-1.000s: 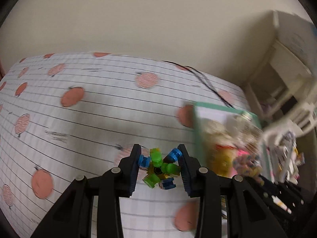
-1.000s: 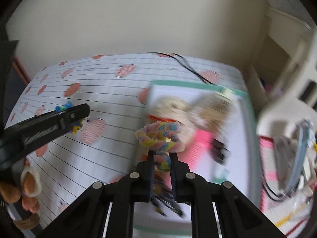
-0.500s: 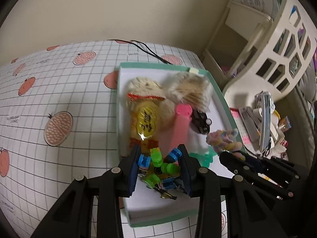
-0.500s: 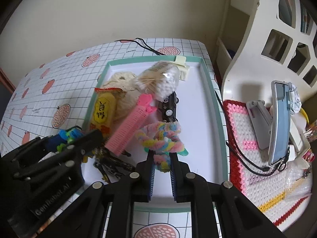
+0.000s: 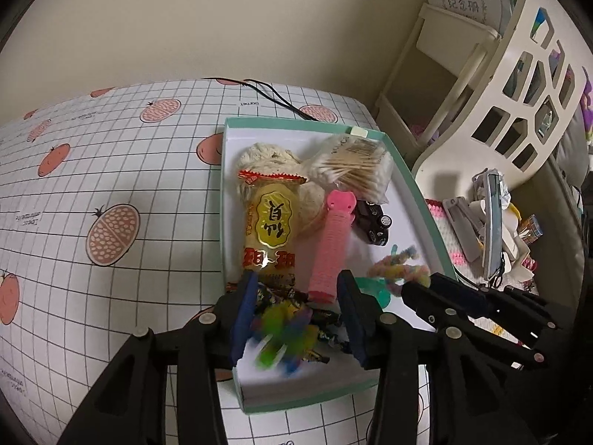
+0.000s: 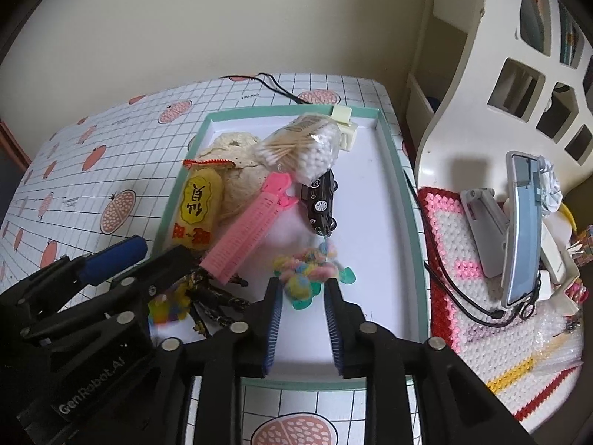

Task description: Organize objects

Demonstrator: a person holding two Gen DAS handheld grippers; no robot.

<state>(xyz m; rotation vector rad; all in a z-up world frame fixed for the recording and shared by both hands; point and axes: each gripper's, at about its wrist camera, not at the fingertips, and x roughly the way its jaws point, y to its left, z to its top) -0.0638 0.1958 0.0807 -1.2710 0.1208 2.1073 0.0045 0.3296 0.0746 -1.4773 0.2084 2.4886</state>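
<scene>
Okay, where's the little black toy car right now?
The toy car lies in the green-rimmed tray, mid-tray in the right wrist view, just right of the pink comb and partly under the cotton swab bag.

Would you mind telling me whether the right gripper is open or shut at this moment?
Open. The right gripper shows a clear gap between its jaws, and the pastel fuzzy toy, blurred, lies past the tips over the tray.

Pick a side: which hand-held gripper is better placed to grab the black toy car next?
Right, probably. The right hand-held gripper is open with the black toy car almost straight ahead; the left hand-held gripper has the pink comb in between.
</scene>
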